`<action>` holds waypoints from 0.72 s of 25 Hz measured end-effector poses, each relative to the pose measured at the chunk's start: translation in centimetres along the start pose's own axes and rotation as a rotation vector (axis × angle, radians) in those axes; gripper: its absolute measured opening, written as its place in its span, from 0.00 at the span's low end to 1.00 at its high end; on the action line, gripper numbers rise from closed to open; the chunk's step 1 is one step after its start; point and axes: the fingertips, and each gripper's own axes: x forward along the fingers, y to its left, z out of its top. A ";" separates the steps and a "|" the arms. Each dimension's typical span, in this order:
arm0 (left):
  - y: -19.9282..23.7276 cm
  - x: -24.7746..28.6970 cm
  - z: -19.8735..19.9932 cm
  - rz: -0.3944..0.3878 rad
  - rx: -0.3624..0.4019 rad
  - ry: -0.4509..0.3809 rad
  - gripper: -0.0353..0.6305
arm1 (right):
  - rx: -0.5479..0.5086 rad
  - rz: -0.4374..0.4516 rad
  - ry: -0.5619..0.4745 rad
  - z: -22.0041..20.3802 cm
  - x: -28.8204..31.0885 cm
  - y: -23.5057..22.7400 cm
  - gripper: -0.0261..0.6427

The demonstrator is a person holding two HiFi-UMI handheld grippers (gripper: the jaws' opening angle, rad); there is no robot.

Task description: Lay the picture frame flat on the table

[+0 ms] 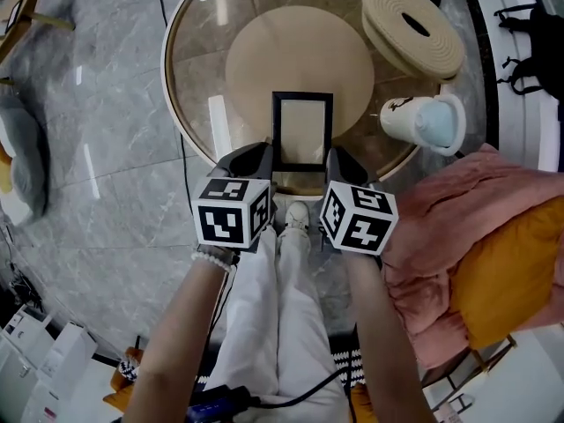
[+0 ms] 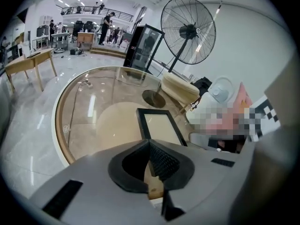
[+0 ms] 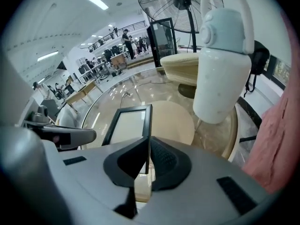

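while the picture frame (image 1: 303, 130) stands tilted over the near rim of a round glass bench (image 1: 188, 86), its pale face turned up toward the person and its top edge leaning away, two hand-held tools grip it from either side. the left gripper (image 2: 149, 143) has its fingers (image 2: 165, 162) pressed together on the frame's lower left edge, and the black bar of the frame runs straight into the seam between them. the right gripper (image 3: 149, 142) mirrors it on the frame's right edge, its fingers (image 3: 162, 159) pinching the thin black side, which rises between them like a blade. whether the frame's lower edge rests on the glass cannot be told. behind the frame, under the glass, sits a round beige base (image 1: 300, 47). beyond the frame and to its right lies a coiled woven disc (image 1: 412, 29). just right of the frame stands a white canister (image 1: 421, 122) with a pale blue top and a loop handle. further right of the frame, off the bench, a pink cloth (image 1: 458, 227) is heaped beside an orange cushion (image 1: 515, 276). far behind the frame, in the left gripper view, a large black floor fan (image 2: 187, 31) stands against a white wall.
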 end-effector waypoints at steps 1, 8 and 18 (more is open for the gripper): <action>-0.3 -0.4 0.3 -0.013 0.001 -0.011 0.08 | -0.018 -0.005 -0.006 0.4 -0.4 0.0 0.10; -2.1 -4.5 3.0 -0.064 0.081 -0.101 0.08 | -0.111 0.012 -0.099 3.6 -4.1 2.2 0.09; -6.5 -13.4 8.2 -0.117 0.215 -0.225 0.08 | -0.190 0.047 -0.194 8.2 -11.7 5.7 0.09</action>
